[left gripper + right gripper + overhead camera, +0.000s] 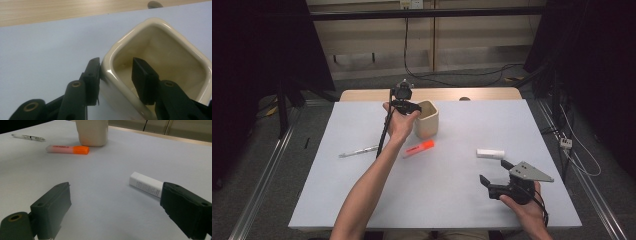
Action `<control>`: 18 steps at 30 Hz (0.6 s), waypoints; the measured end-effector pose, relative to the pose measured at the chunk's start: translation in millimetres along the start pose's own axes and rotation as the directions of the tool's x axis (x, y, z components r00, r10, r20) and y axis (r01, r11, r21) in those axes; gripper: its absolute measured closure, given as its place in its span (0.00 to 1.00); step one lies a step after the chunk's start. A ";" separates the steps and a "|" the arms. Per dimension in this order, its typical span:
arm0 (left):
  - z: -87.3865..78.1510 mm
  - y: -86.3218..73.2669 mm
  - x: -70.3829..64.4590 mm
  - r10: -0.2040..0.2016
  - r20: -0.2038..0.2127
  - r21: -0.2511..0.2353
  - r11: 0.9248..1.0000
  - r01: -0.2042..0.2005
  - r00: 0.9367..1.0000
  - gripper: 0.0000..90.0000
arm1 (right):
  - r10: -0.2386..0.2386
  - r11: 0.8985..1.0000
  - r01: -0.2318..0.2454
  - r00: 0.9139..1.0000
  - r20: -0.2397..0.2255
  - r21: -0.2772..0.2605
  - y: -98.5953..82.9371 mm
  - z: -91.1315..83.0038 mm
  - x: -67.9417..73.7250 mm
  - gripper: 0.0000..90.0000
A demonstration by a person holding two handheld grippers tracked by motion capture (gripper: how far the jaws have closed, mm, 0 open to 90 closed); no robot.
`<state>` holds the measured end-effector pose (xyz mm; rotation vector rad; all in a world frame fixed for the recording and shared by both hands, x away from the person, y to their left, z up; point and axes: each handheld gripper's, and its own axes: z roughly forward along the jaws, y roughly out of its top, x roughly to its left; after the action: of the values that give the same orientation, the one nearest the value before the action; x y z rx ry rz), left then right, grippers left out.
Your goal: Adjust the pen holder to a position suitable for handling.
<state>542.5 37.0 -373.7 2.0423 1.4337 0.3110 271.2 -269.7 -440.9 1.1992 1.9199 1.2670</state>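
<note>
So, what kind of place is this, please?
Probably a lab or workshop set up for recording, not a home. A white table stands between metal floor rails, black curtains hang on both sides, and cables run across the floor.

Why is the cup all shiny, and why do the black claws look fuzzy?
In the left gripper view, room light glints off the glazed rim of the cup, while the near left gripper blurs slightly. In the right gripper view, the right gripper sits too close, so it looks soft; the white tube stays sharper.

The left gripper (404, 105) is raised with jaws parted, while the right gripper (496, 181) hangs low, jaws spread wide.
</note>
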 end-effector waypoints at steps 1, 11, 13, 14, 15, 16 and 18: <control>0.1 0.6 0.7 -0.008 -0.004 0.002 1.000 0.008 1.000 0.71 | 0.001 1.000 -0.001 1.000 0.000 -0.001 0.0 -0.1 -0.1 0.10; 5.5 7.7 2.7 0.088 0.039 0.002 0.996 -0.088 0.995 0.79 | 0.002 1.000 -0.002 1.000 0.003 0.002 0.1 0.5 -0.2 0.10; 6.1 10.0 3.0 0.134 0.043 0.010 0.991 -0.134 0.990 0.80 | 0.001 1.000 -0.001 1.000 0.004 0.001 0.2 0.4 0.2 0.10; 6.5 10.8 5.3 0.136 0.054 0.012 0.990 -0.137 0.989 0.80 | 0.001 1.000 -0.001 1.000 0.004 0.001 0.2 0.5 0.3 0.10; 7.2 11.2 7.4 0.143 0.067 0.008 0.990 -0.144 0.988 0.80 | 0.002 1.000 -0.002 1.000 0.004 0.002 0.2 0.5 0.2 0.10; 7.6 11.5 9.5 0.148 0.081 0.004 0.989 -0.149 0.986 0.80 | 0.002 1.000 -0.002 1.000 0.004 0.001 0.2 0.4 0.1 0.10; 8.1 11.3 12.0 0.141 0.101 -0.007 0.990 -0.141 0.985 0.79 | 0.002 1.000 -0.002 1.000 0.002 0.002 0.1 0.6 -0.3 0.10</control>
<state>559.9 42.6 -375.0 2.1332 1.2317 0.2615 271.8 -269.7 -441.1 1.2031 1.9195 1.2638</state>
